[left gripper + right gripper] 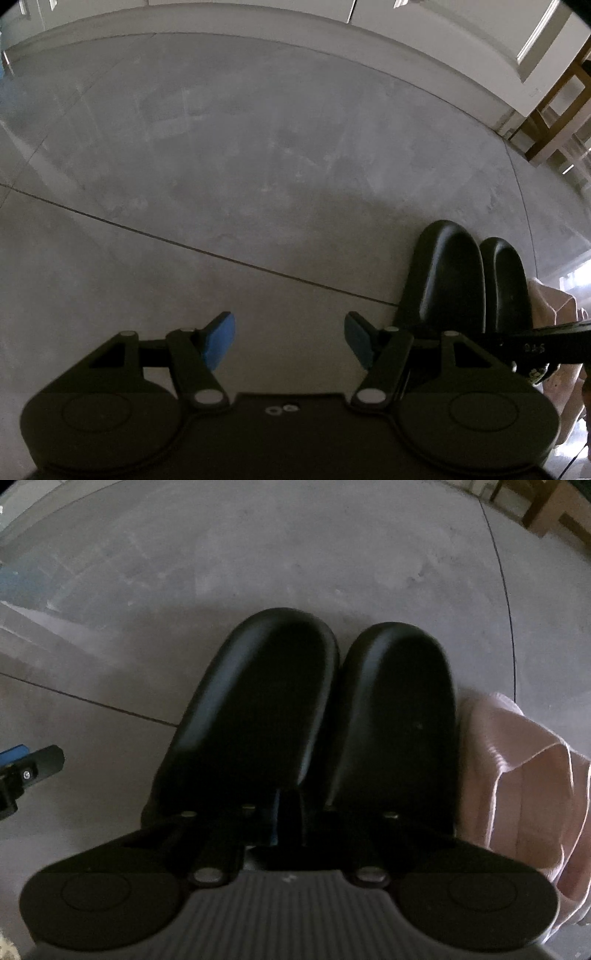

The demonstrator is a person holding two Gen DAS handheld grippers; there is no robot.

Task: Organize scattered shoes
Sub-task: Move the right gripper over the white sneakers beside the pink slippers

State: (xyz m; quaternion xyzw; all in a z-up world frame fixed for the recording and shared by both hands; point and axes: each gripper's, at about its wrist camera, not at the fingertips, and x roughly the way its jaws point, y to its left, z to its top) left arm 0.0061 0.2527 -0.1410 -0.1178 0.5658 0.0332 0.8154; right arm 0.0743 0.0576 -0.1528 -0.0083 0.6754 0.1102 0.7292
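Two black shoes (314, 709) sit side by side, touching, on grey floor (221, 147). Pink shoe (517, 794) just beside their right edge. Your R gripper (290, 812) is pinched shut on the pair's inner edges. Your L gripper (290, 338), left of the black shoes, wide open, holding nothing.

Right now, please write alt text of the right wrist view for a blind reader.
Two black shoes lie side by side on grey floor tiles, and the right gripper has its jaws closed at their near ends. A pink shoe lies to their right.
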